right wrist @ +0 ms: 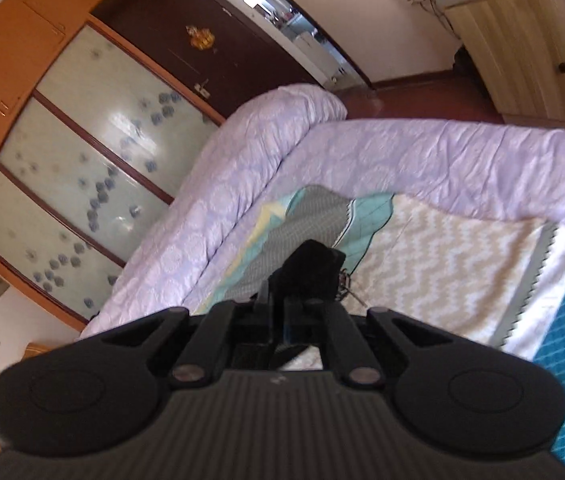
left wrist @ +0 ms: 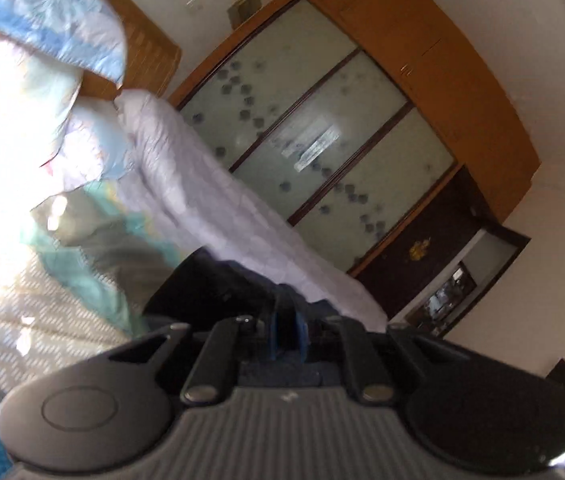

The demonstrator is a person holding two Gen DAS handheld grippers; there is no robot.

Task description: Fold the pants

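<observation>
**Desk:** What does the wide scene show?

**Photographer:** A bedroom; a bed (right wrist: pixel 462 264) under a zigzag-patterned spread, with a lilac quilt (right wrist: pixel 242 168) rolled back along 2 of its edges; behind it a wooden wardrobe (left wrist: pixel 434 60) with 3 frosted panels; a dark door (right wrist: pixel 186 40) beside that. Both cameras sit tilted, so the room leans.

**Desk:** And the pants?

**Photographer:** Dark pants (right wrist: pixel 310 272), held up off the spread at 2 points; the left gripper (left wrist: pixel 286 324) has its 2 fingers pinched together on dark cloth, and the right gripper (right wrist: pixel 278 316) is clamped on a bunched dark end; how much fabric hangs below is hidden by the tool bodies.

**Desk:** Which step is this?

**Photographer:** By my reading, an early one; the garment is lifted and stretched between both tools, not yet laid flat, so no fold is made.

**Desk:** What does the next move need?

**Photographer:** Likely lowering both ends together onto the flat spread, keeping the cloth taut so the legs land aligned.

**Desk:** Anything in the way?

**Photographer:** The quilt roll crowds the far edge; pale blue bedding (left wrist: pixel 42 12) heaps at the head, glare washing it out; a thin dark cord (right wrist: pixel 348 286), possibly a drawstring, dangles near the right grip and could snag.
</observation>
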